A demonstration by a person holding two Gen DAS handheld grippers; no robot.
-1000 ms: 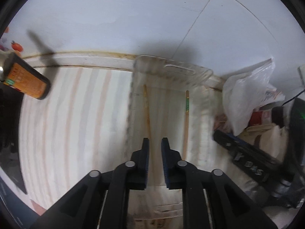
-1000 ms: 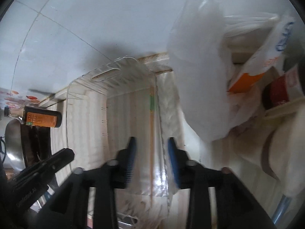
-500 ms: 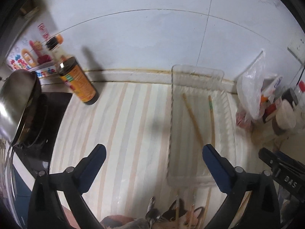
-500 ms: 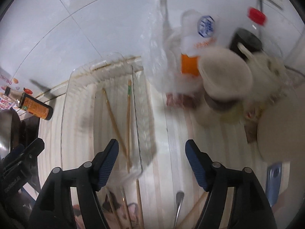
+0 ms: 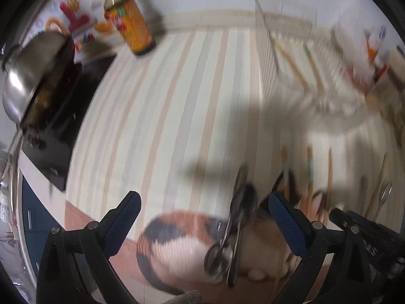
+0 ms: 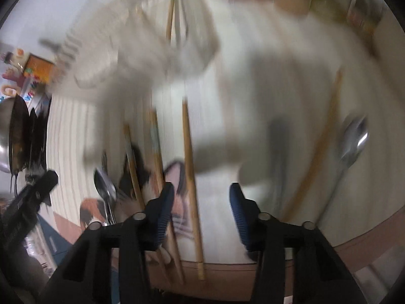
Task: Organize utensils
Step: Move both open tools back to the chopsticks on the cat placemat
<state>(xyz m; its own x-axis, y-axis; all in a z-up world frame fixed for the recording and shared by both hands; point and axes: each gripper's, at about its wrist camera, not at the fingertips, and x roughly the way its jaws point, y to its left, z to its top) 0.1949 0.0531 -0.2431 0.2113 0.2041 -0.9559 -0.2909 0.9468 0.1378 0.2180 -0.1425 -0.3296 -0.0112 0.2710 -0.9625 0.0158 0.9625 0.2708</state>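
- left gripper (image 5: 202,212) jaws wide open, empty, spoons (image 5: 234,230) between them
- right gripper (image 6: 201,202) jaws open, empty, over a loose chopstick (image 6: 191,177)
- clear tray (image 5: 291,58) at 1 o'clock holds two chopsticks (image 5: 301,63)
- most utensils lie loose on the desk (image 5: 164,101), so barely started

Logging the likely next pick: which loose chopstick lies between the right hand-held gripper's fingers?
The long plain chopstick running between the open right hand-held gripper fingers; the others lie outside them.

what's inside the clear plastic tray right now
Two wooden chopsticks lie inside the clear tray, one with a green band. Motion blur and a shadow cover the tray's near end, so anything else there cannot be made out.
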